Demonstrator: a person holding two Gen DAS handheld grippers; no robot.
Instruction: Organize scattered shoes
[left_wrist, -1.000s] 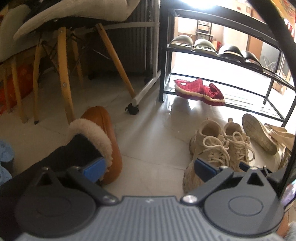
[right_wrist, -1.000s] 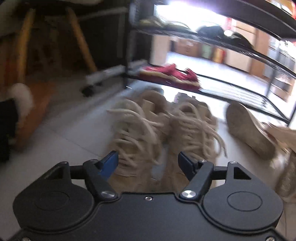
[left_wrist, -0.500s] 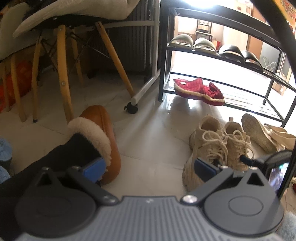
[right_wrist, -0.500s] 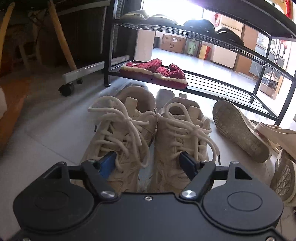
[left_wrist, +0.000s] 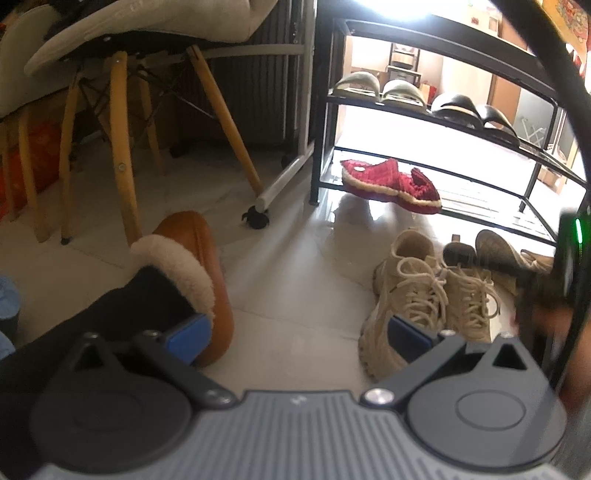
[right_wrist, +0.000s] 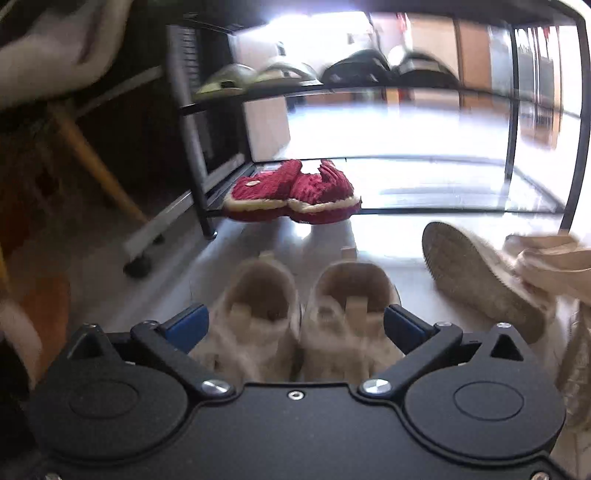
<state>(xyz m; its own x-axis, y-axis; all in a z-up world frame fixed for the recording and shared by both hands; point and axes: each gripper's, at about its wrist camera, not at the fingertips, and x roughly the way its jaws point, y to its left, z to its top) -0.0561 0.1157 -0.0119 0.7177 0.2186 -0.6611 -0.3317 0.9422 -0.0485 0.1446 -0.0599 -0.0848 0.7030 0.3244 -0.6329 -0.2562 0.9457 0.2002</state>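
hovering: right gripper (right_wrist: 293, 326) over the pair of beige sneakers (right_wrist: 306, 310) on the floor, fingers spread wide, holding nothing
direction: sneakers directly ahead and below, both collars between the blue pads (right_wrist: 186, 326)
long axis: runs away from the gripper, heels toward the shoe rack (right_wrist: 369, 211)
nearer arm: right, by judgement
left gripper (left_wrist: 298, 334): wide open and empty, sneakers ahead to its right, brown fleece slipper (left_wrist: 201, 273) by its left pad
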